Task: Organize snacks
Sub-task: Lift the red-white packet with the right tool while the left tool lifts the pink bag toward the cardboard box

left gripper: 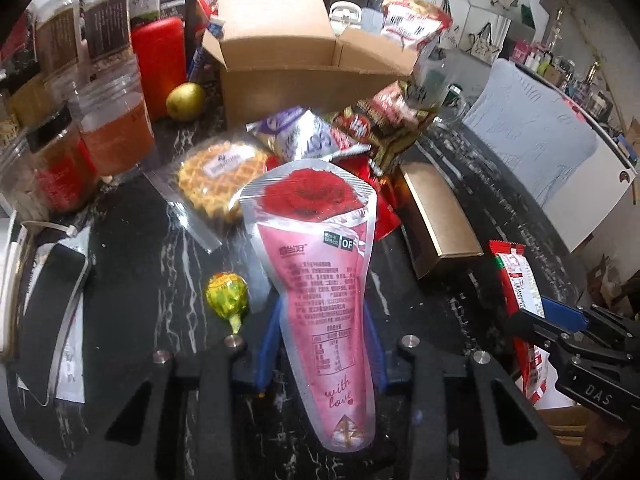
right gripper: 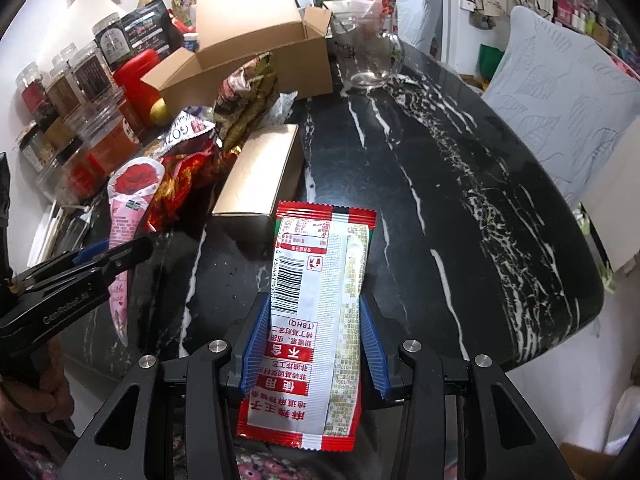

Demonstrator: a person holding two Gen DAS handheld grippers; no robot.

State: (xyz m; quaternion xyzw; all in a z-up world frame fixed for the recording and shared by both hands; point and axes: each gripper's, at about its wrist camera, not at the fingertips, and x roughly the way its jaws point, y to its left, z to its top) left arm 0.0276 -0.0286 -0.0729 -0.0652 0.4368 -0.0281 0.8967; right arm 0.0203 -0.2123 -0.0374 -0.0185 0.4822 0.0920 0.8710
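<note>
My left gripper (left gripper: 322, 320) is shut on a pink pouch (left gripper: 320, 248) printed with a red rose. Its blue pads (left gripper: 268, 332) press the pouch's narrow lower half, and the pouch stands upright over the black marble table (left gripper: 140, 260). My right gripper (right gripper: 314, 304) is shut on a flat red-and-white snack packet (right gripper: 320, 260) with a barcode. An open cardboard box (left gripper: 280, 60) stands at the back. In front of it lie a wrapped waffle (left gripper: 220, 176), a purple packet (left gripper: 300, 136) and a dark red-gold bag (left gripper: 384, 120). A green-gold lollipop (left gripper: 226, 292) lies left of the pouch.
Several jars (left gripper: 112, 120) and a red canister (left gripper: 160, 60) crowd the left edge, with a yellow-green fruit (left gripper: 186, 100) beside them. A closed gold box (left gripper: 440, 216) lies right of the pile. A glass jug (right gripper: 372, 56) and a cushioned chair (right gripper: 560, 100) are at the right.
</note>
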